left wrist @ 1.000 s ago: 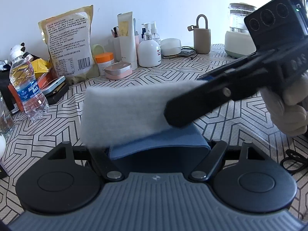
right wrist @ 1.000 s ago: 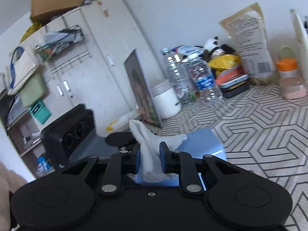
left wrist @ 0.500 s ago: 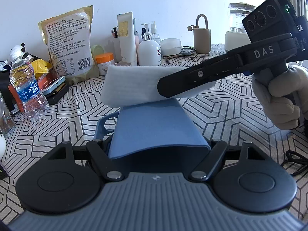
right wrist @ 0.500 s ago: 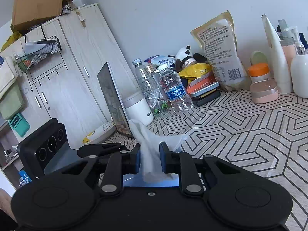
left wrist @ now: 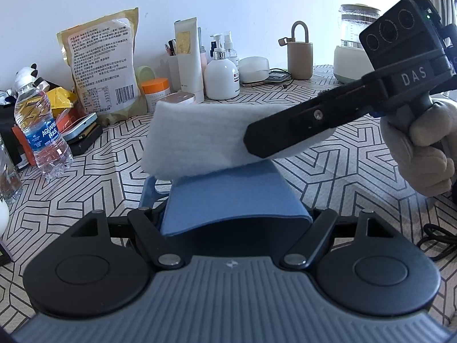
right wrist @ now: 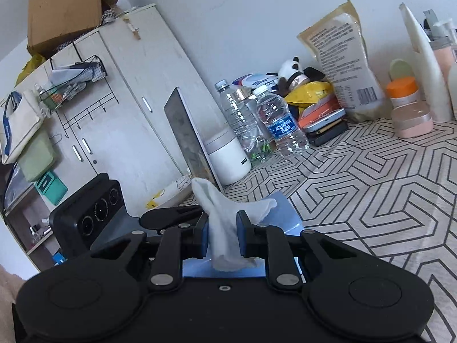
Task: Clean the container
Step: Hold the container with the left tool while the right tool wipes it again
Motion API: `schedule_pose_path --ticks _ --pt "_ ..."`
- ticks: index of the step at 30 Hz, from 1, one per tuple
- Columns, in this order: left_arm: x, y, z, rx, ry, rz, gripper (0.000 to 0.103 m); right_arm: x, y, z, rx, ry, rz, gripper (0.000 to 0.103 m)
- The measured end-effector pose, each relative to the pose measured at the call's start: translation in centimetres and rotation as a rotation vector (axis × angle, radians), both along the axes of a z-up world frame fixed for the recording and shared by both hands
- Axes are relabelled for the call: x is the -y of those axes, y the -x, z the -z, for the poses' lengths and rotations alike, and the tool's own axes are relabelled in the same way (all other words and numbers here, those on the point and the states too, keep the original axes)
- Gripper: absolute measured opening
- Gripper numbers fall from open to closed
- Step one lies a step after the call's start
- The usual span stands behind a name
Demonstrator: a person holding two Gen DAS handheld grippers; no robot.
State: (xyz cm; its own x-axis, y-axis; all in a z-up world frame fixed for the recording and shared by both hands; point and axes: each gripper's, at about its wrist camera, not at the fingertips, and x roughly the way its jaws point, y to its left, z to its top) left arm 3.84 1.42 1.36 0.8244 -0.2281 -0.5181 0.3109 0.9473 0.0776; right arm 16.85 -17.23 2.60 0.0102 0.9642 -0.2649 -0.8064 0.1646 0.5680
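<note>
Here, a smooth blue container (left wrist: 228, 200) is gripped by the left gripper (left wrist: 231, 217); a soft white wipe (right wrist: 222, 234) is pinched in the right gripper (right wrist: 222, 235) above it.

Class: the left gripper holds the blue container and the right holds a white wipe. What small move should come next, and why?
Probably lower the right gripper so the white wipe presses onto the blue container; the wipe sits at its far end, the near surface still uncovered.

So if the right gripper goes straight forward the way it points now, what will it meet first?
Probably the left gripper and the blue container it holds, just past the white wipe in the right gripper. Depth is unclear.
</note>
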Motion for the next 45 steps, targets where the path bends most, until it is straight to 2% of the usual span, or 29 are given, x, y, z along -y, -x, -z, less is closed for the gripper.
schedule_pose_path --ticks 9,16,24,30,38,45 --pt "-0.2 -0.1 -0.1 -0.001 0.004 0.002 0.077 0.6 -0.6 0.1 0.011 0.02 0.085 0.021" --pt "-0.2 0.0 -0.2 -0.004 0.012 0.003 0.077 0.4 -0.4 -0.1 0.035 0.032 0.097 0.021" --pt "-0.4 0.0 -0.2 -0.002 0.005 0.0 0.077 -0.7 1.4 -0.5 0.059 0.01 -0.053 0.021" --pt "-0.4 0.0 -0.2 -0.003 0.005 0.0 0.077 -0.6 1.3 -0.5 0.054 0.011 -0.05 0.021" --pt "-0.5 -0.1 -0.2 -0.004 0.006 -0.001 0.077 0.7 -0.8 0.0 -0.014 0.019 0.087 0.021" --pt "-0.4 -0.1 -0.2 -0.004 0.006 -0.002 0.077 0.7 -0.4 -0.1 0.019 0.035 0.093 0.021"
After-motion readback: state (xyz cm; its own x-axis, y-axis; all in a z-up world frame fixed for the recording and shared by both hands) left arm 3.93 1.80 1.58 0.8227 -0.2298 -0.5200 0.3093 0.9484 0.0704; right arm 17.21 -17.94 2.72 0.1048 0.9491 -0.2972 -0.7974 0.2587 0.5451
